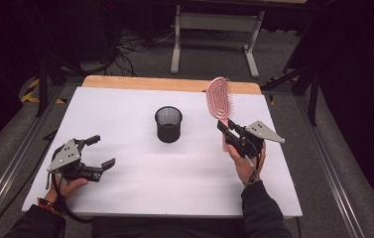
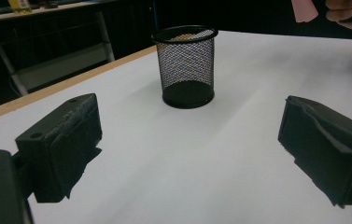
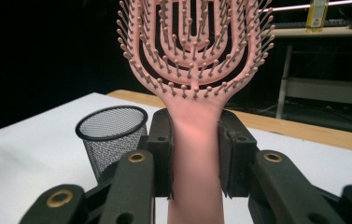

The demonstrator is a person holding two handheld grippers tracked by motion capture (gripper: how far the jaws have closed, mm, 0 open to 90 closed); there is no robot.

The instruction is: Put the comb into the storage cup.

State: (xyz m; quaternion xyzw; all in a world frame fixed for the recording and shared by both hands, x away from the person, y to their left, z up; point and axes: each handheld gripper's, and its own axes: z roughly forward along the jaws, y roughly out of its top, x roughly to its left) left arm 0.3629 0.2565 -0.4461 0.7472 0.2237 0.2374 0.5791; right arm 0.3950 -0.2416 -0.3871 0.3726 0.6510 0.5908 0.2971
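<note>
You are gripping the pink brush (image 1: 219,101) with your right gripper (image 1: 230,131): its jaws are pressing on the handle from both sides, and the bristled head is standing up above them, tilted a little. In the right gripper view, the brush (image 3: 194,135) is rising between the pads, with the cup (image 3: 110,135) low behind the left-hand jaw. The brush is hovering to the right of the black mesh cup (image 1: 168,124), near it but apart. The cup is standing upright on the white table (image 1: 125,114). You are holding your left gripper (image 1: 102,151) well to the left of the cup and nearer you, its jaws spread wide with nothing between them, pointing toward the cup (image 2: 186,65).
</note>
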